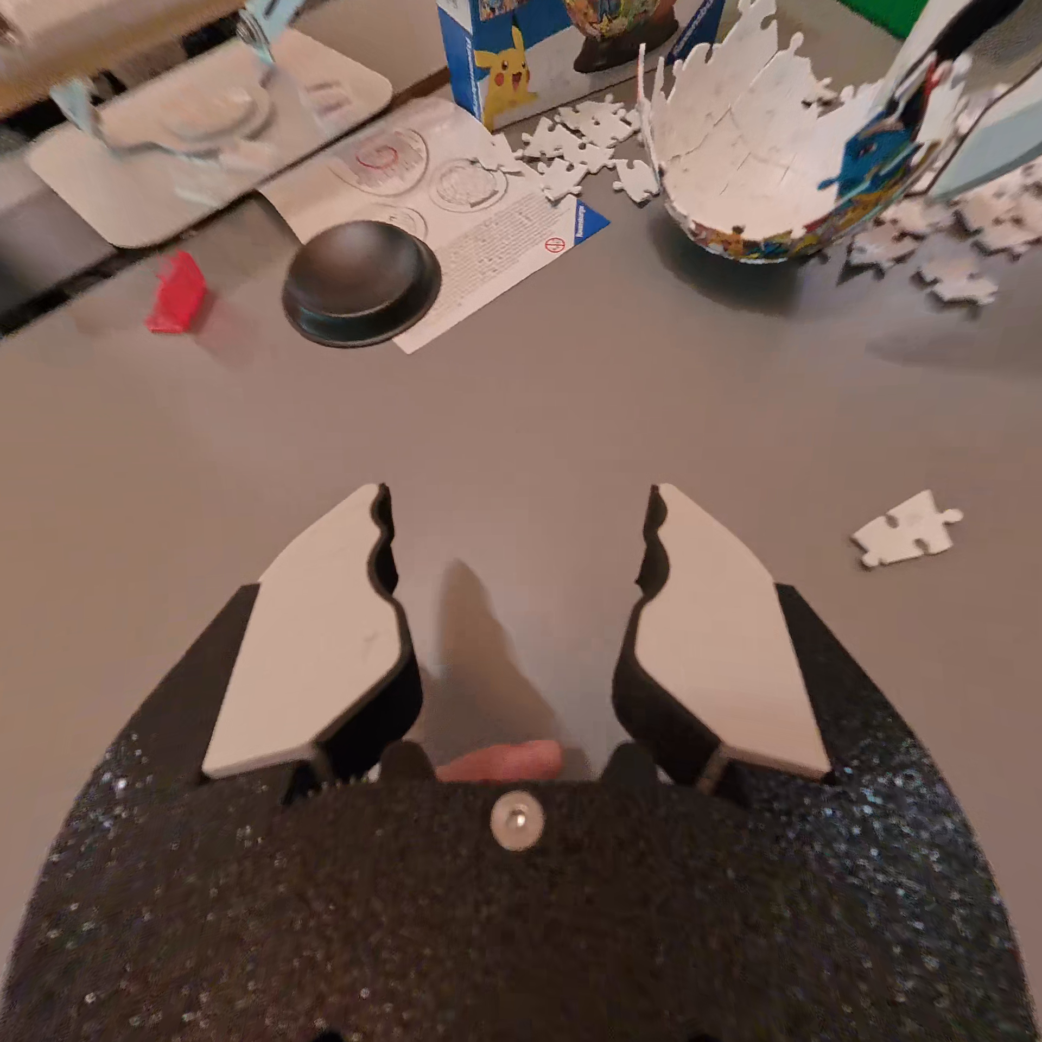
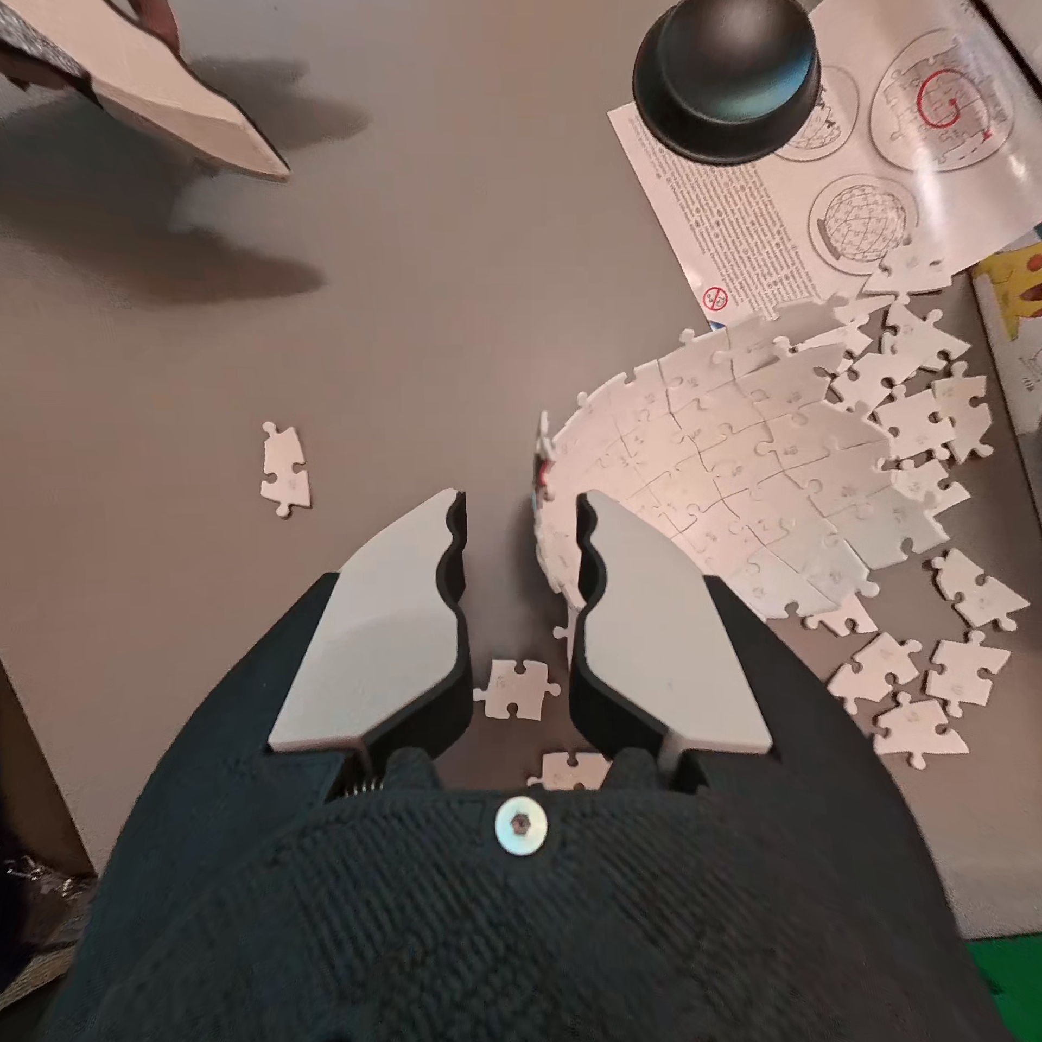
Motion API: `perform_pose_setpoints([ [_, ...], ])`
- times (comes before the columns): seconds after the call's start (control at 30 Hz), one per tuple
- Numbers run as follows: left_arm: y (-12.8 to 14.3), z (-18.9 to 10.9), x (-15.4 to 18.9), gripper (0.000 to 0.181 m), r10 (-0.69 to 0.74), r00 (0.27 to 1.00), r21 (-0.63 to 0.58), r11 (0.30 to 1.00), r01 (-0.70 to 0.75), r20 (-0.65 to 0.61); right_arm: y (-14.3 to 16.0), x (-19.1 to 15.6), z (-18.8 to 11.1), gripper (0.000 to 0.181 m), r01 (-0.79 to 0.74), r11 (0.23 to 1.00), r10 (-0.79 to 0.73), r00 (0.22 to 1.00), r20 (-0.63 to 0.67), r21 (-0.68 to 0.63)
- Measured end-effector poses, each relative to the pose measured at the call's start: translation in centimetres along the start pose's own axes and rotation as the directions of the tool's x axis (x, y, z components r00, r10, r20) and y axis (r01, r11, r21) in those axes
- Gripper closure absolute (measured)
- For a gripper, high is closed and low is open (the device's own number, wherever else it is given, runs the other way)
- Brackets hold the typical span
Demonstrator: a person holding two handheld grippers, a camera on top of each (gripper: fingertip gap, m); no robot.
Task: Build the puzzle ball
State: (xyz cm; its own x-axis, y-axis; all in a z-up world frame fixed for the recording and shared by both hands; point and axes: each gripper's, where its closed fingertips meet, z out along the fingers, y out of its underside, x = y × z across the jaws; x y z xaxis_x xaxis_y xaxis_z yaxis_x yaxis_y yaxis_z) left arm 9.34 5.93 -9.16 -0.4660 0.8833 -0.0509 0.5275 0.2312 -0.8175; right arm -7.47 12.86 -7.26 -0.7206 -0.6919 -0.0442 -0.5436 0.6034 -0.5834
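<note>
Left wrist view: left tongs apart, empty; joined pair of pieces flat on counter, just right of tips, long axis running left-right. Right tongs apart, empty, beside half-built ball. Left is likely nearer the pair.

In the left wrist view, the puzzle box is cut off at twelve o'clock, and the right gripper at one o'clock runs off the edge, hiding part of the half-built puzzle ball. A clear object at eleven o'clock is blurred beyond telling. In the right wrist view, the right gripper covers the ball's near rim, and the black stand is cropped at one o'clock.
</note>
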Motion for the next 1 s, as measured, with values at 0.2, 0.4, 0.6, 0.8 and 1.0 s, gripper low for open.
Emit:
perform_pose_setpoints([
  [0.2, -0.7, 0.8, -0.7, 0.097, -0.1, 0.993, -0.03, 0.995, 0.098, -0.068, 0.0, 0.8, -0.2, 0.155, -0.042, 0.999, 0.042, 0.999, 0.01, -0.003],
  [0.4, -0.3, 1.3, -1.1, 0.098, -0.104, 0.991, -0.068, 0.993, 0.098, -0.083, 0.6, 0.5, 0.6, 0.147, -0.043, 0.999, 0.043, 0.999, 0.031, -0.021],
  [0.6, -0.2, 1.1, -1.1, 0.099, -0.092, 0.992, -0.077, 0.993, 0.086, -0.088, 0.4, 1.0, 0.9, 0.157, -0.014, 1.0, 0.014, 1.0, 0.011, -0.025],
  [0.8, -0.1, 1.1, -0.9, 0.099, -0.094, 0.991, -0.082, 0.993, 0.087, -0.098, 0.1, 1.1, 0.9, 0.171, -0.013, 1.0, 0.013, 1.0, 0.022, -0.006],
  [1.0, 0.3, 1.4, -0.6, 0.099, -0.078, 0.992, -0.101, 0.993, 0.067, -0.102, -0.1, 1.0, 0.9, 0.174, -0.023, 0.999, 0.022, 0.999, 0.037, 0.027],
])
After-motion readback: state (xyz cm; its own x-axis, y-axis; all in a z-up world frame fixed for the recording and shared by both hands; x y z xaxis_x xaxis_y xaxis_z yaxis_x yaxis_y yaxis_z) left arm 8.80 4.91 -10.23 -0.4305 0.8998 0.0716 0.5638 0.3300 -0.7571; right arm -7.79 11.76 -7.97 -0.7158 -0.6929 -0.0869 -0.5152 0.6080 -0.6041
